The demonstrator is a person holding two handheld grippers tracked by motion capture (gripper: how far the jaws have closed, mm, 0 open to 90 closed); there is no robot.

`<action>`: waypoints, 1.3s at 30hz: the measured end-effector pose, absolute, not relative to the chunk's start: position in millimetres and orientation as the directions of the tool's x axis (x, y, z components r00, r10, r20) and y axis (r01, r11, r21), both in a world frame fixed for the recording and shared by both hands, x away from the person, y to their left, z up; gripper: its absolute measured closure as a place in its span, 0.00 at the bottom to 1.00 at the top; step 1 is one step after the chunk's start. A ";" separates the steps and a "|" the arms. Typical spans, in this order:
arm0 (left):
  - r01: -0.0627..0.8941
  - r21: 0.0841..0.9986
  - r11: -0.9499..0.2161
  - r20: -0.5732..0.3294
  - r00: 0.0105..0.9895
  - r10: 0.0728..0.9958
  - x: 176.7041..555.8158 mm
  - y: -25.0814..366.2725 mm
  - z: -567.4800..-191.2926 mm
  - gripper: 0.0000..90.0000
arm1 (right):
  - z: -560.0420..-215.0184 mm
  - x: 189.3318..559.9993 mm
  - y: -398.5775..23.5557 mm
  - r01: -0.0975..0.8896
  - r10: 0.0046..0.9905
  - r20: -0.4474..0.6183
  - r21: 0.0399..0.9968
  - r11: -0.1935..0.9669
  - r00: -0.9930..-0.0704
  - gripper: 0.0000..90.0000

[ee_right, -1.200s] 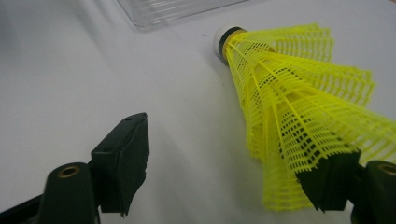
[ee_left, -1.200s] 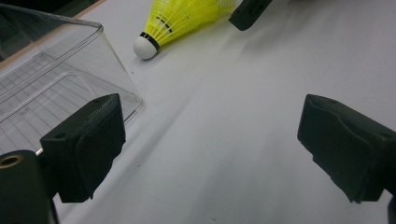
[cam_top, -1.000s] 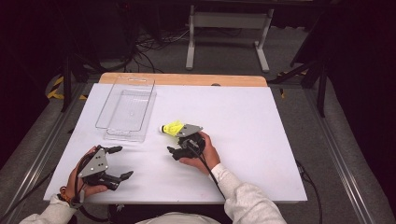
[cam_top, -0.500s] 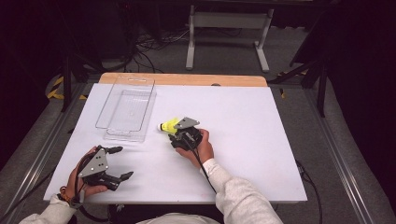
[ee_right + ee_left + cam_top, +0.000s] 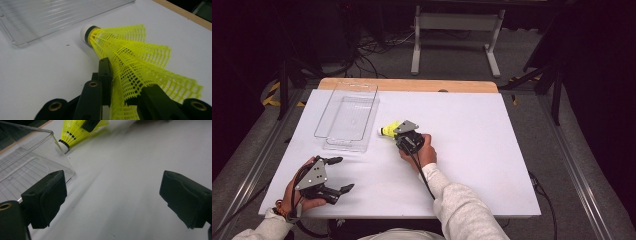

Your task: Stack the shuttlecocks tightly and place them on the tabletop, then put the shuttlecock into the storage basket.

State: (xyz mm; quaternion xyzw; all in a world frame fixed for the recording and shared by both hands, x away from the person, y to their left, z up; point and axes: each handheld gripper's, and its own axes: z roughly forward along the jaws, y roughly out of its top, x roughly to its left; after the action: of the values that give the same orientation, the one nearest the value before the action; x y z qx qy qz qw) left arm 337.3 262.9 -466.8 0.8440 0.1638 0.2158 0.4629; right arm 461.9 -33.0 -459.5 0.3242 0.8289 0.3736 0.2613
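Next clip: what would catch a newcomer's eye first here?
The bright yellow mesh shuttlecock with its white cork tip, pinched by the skirt in the right gripper mid-table. Just beyond its tip lies the clear plastic tray, and the left gripper rests open near the table's front edge.

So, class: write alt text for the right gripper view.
The right claw pinches the skirt of a yellow shuttlecock, its white tip pointing toward a clear plastic tray on the white table.
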 end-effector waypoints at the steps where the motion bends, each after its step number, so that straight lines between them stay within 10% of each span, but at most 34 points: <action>1: 0.077 0.852 -0.518 0.213 0.853 0.476 337.3 263.0 -466.8 0.09 | -459.4 461.9 -33.2 0.341 0.733 -0.189 0.790 0.509 -0.654 0.89; 39: 0.092 0.864 -0.495 0.200 0.840 0.504 335.1 270.2 -466.2 0.09 | -451.0 454.1 -47.7 0.334 0.735 -0.098 0.845 0.417 -0.671 0.94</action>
State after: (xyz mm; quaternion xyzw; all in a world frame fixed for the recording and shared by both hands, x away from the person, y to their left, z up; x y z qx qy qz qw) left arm 335.1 270.2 -466.2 0.8364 0.1781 0.2196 0.4696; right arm 454.1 -47.7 -451.0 0.3305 0.8084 0.4268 0.2349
